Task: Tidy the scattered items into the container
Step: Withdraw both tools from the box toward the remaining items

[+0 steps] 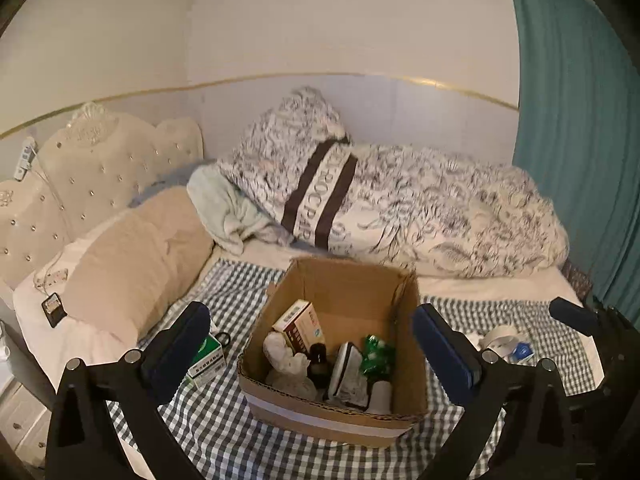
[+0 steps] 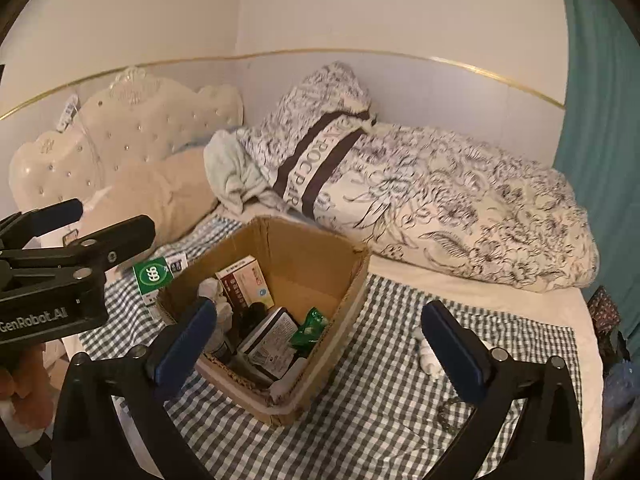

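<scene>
On the bed's checked blanket, near the front edge, the cardboard box is set open-topped. A red-and-white carton, a green wrapper and a dark bottle are seen inside. A green box is left outside, just beside the box's left wall; a white bottle lies toward the blanket's right edge. Left gripper and right gripper are both spread wide, nothing held between the fingers.

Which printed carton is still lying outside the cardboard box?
The green-and-white carton on the checked cloth, left of the cardboard box; the red-and-white carton sits inside.
</scene>
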`<control>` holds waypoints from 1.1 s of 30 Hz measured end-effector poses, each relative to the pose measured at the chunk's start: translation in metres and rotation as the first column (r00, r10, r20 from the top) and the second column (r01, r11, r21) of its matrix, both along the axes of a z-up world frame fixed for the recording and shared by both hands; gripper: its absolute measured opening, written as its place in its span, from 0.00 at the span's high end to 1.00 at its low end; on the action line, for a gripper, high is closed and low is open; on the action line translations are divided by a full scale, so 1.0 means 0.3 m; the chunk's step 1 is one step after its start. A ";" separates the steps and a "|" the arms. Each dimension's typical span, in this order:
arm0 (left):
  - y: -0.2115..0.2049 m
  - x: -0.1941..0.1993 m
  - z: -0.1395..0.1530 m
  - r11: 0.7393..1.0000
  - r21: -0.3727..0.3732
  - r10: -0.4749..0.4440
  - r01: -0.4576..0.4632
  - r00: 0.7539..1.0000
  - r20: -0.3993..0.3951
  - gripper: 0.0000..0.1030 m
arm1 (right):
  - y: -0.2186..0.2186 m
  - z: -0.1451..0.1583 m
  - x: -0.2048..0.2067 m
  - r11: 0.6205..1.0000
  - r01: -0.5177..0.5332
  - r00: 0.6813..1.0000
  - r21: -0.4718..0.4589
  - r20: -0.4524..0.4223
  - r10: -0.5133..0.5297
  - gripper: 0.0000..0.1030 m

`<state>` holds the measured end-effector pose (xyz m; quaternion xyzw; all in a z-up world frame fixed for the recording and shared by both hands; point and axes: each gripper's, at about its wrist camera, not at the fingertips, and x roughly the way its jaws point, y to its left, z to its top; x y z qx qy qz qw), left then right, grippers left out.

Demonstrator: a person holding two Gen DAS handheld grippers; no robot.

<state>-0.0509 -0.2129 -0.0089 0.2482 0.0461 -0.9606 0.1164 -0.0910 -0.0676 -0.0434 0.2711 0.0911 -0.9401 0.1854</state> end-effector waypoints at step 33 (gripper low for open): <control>0.387 0.185 0.032 0.991 -0.059 -0.122 0.118 0.990 -0.076 0.00 | 0.518 0.040 0.304 0.980 0.189 0.979 -0.066 -0.070 -0.193 0.00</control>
